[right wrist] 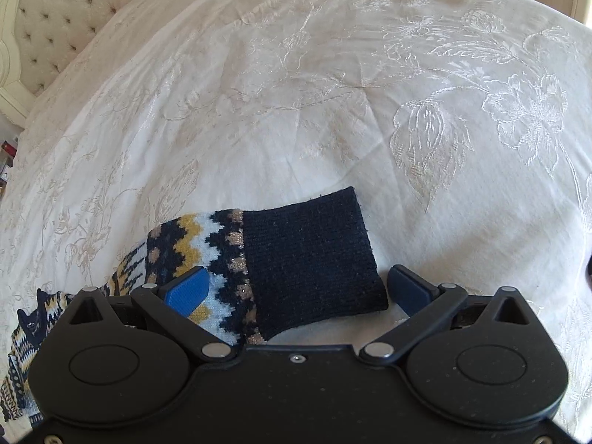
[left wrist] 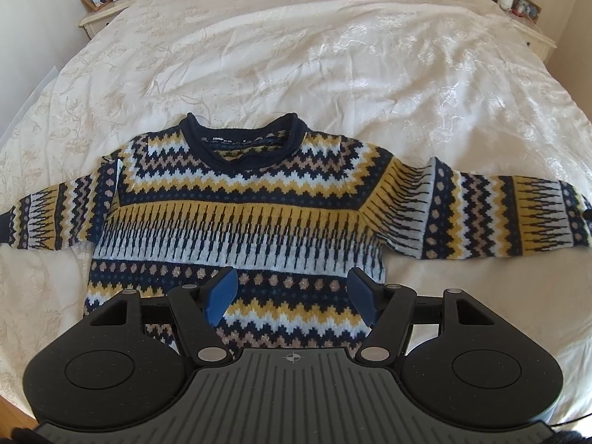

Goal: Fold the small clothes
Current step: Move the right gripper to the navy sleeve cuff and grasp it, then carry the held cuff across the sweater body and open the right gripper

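Wide-open around the sweater's navy cuff (right wrist: 310,251), the right hand-held gripper (right wrist: 298,288) could close off-centre and pinch the bedspread (right wrist: 333,92) too.

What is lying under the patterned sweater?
The sweater lies spread flat on the white embroidered bedspread, which shows all around it. Whatever lies directly beneath the sweater is covered.

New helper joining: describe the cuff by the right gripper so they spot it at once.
On the white bedspread lies a patterned sweater, sleeves spread. The cuff ends the sleeve between the open right gripper's fingers: plain dark navy ribbing, while everything beside it is zigzagged.
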